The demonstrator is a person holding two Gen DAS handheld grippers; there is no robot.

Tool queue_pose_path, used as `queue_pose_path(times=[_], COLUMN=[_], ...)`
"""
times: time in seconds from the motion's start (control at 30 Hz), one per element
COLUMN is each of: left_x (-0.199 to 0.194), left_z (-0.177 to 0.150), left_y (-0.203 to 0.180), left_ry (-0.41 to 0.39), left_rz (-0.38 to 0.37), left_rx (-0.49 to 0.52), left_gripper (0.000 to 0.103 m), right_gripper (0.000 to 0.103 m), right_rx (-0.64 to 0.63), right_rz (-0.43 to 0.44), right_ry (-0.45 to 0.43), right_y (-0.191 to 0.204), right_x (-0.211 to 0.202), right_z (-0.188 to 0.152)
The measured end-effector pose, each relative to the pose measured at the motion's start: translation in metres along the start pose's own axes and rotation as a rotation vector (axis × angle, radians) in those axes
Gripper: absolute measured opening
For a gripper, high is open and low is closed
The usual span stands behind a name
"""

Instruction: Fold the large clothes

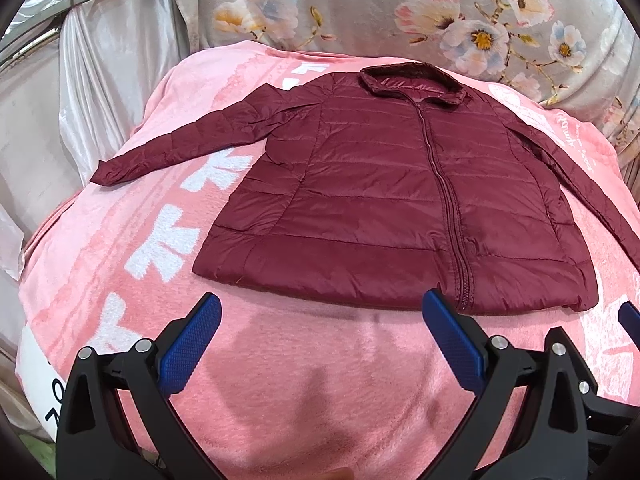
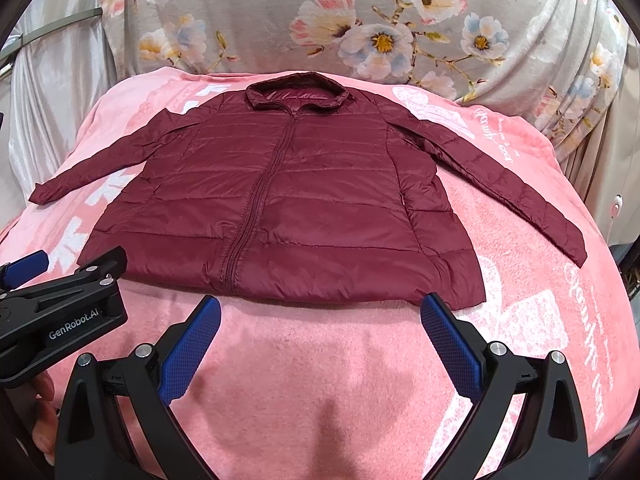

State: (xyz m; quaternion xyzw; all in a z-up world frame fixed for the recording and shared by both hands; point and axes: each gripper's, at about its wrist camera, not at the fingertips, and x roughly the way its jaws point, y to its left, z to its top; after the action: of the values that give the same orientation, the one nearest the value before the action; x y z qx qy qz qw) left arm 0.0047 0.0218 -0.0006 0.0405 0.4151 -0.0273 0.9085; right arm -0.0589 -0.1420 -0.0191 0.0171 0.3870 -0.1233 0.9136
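Jacket (image 1: 384, 200) flat, zipped, sleeves out on pink blanket (image 1: 300, 380), ready for folding. I hold left hand-held gripper (image 1: 322, 336) & right hand-held gripper (image 2: 320, 334) wide, empty, near hem.

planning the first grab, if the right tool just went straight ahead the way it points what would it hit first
Probably the bottom hem of the maroon jacket, near its zipper, lying flat on the pink blanket. The right tool is open and empty, with only bare blanket before the hem. Depth is uncertain.

Maroon puffer jacket (image 2: 280, 208) flat on pink blanket (image 2: 320, 360) (zipped, sleeves spread), right gripper (image 2: 320, 320) wide apart, empty
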Motion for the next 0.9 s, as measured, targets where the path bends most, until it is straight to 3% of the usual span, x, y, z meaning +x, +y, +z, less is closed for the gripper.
queue_pose_path(times=[0.9], left_x=[0.015], left_z=[0.01], left_y=[-0.004], left_ry=[0.008], left_rz=[0.031], left_rx=[0.012], left_gripper=[0.098], right_gripper=[0.098], right_rx=[-0.002], right_rz=[-0.002], right_ry=[0.021], right_y=[0.0], right_x=[0.01], right_z=[0.011])
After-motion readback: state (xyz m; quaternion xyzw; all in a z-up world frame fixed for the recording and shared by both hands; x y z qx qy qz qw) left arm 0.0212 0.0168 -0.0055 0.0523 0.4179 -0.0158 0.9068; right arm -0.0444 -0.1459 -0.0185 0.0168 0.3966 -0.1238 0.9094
